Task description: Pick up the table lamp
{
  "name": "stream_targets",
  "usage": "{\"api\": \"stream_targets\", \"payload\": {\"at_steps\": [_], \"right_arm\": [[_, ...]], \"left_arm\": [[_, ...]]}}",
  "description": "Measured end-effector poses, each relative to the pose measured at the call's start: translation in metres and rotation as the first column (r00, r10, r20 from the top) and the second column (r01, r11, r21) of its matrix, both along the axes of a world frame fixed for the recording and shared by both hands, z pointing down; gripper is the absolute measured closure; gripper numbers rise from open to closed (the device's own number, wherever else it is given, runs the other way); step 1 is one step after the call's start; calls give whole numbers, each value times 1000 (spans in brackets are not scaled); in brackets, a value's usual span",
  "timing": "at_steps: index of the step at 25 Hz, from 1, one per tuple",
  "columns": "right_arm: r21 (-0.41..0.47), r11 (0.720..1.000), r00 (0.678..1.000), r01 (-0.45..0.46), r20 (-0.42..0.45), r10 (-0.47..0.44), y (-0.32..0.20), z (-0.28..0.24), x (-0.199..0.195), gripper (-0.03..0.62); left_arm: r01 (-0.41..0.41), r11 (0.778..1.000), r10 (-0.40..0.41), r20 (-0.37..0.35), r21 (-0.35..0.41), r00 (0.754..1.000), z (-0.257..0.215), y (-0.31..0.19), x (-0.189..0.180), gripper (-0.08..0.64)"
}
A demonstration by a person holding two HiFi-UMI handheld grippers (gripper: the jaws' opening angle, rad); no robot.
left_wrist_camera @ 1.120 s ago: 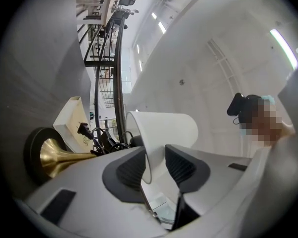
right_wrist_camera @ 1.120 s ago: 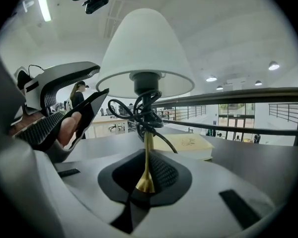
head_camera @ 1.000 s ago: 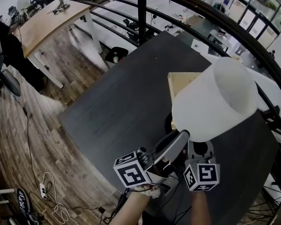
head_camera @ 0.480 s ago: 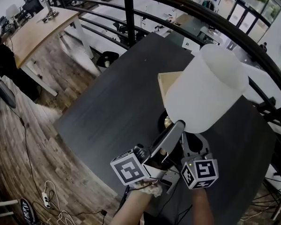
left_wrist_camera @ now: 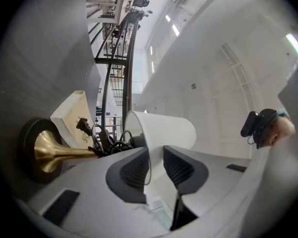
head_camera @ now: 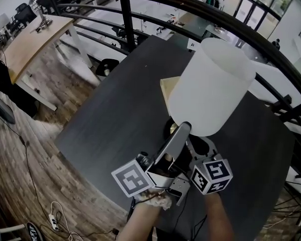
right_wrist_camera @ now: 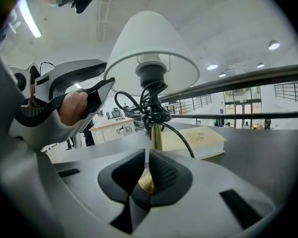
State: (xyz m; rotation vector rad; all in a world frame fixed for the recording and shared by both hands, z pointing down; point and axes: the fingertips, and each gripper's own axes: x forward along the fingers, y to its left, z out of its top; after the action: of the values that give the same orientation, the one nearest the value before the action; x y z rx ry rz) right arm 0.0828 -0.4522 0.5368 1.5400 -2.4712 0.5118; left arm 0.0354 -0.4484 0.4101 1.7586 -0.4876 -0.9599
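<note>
Dark counter point(head_camera: 115, 99) by the railing carried the table lamp point(head_camera: 210, 84), near side, beside a tan book point(head_camera: 166, 87). White shade, brass stem point(right_wrist_camera: 155, 133), cord bunched under the socket. Right tool point(right_wrist_camera: 145, 158) clamped the stem low; left tool point(left_wrist_camera: 155, 152) was closing, shade rim between, unpinched. Grasp step, judged; next: steady joint lift.

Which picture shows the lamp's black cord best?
The right gripper view: the black cord is wound round the lamp's stem just under the shade, close and clear. The left gripper view shows it small and bunched, with its plug. In the head view the shade hides it.
</note>
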Motion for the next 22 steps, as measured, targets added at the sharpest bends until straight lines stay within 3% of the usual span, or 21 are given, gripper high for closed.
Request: {"api": "stream_targets", "payload": {"at_steps": [5,17,22], "right_arm": [[-11,1000,1000,5,23,-5,-6,5,-4,541],[-19,999,997,31,65,-29,-22,5,-3,457],[-16,999,995,50,88,-48,-25,3,-3,457]], "left_arm": [[-8,1000,8,2,-7,1000,0,-6,-2,451],[-4,1000,4,-3,-26,1000,-2,-14,2,459],[8,999,-8,-14,-40,1000,-5,-20,0,460]]}}
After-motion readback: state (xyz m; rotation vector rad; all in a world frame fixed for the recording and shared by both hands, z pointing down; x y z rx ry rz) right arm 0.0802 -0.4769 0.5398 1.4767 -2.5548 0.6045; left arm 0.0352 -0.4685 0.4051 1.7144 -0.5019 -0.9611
